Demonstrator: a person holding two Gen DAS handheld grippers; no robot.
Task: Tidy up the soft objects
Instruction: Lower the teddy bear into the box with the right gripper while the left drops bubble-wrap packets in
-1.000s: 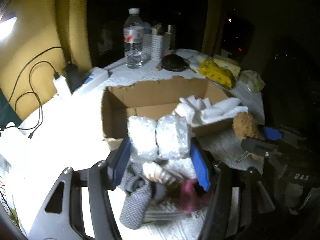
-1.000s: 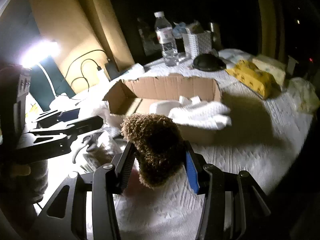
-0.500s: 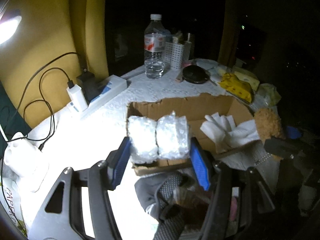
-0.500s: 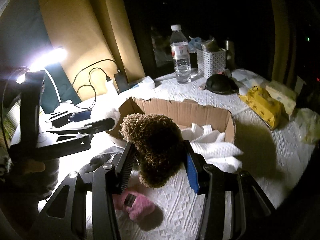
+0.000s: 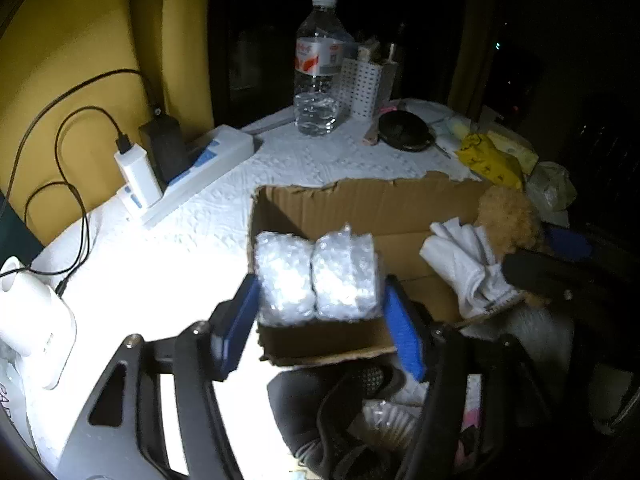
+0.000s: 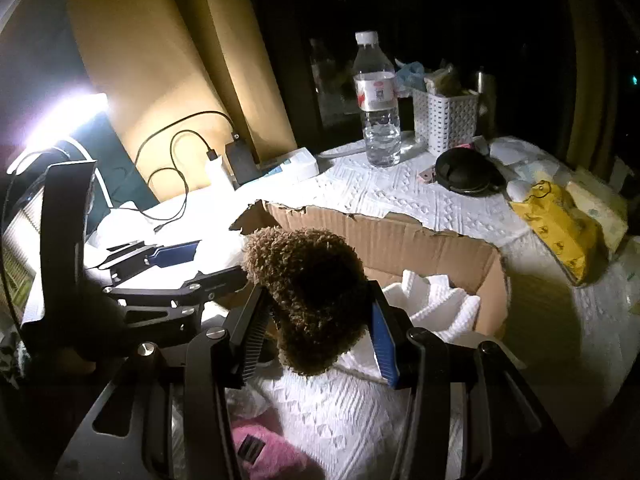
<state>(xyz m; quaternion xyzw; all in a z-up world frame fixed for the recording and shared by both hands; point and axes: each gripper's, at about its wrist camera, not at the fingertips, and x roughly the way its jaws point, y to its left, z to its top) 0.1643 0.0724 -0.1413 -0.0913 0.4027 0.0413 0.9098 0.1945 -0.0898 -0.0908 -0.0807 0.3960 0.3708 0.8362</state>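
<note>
Dim room, white-clothed table (image 6: 460, 216), lamp glare at its left edge. Left gripper (image 5: 318, 308) is clamped on a bubble-wrap roll (image 5: 316, 276), poised over the box's (image 6: 392, 240) near-left corner, probably for dropping in. Right gripper (image 6: 316, 332) pinches a brown plush (image 6: 312, 292) at the box's near wall, beside white cloth (image 6: 432, 300) already inside.

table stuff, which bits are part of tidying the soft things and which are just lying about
Job: bubble wrap bundle in left claw; brown plush in right claw; cardboard box; white cloth; pink fuzzy item.

Lying about: water bottle, power strip, white basket, yellow pack.
</note>
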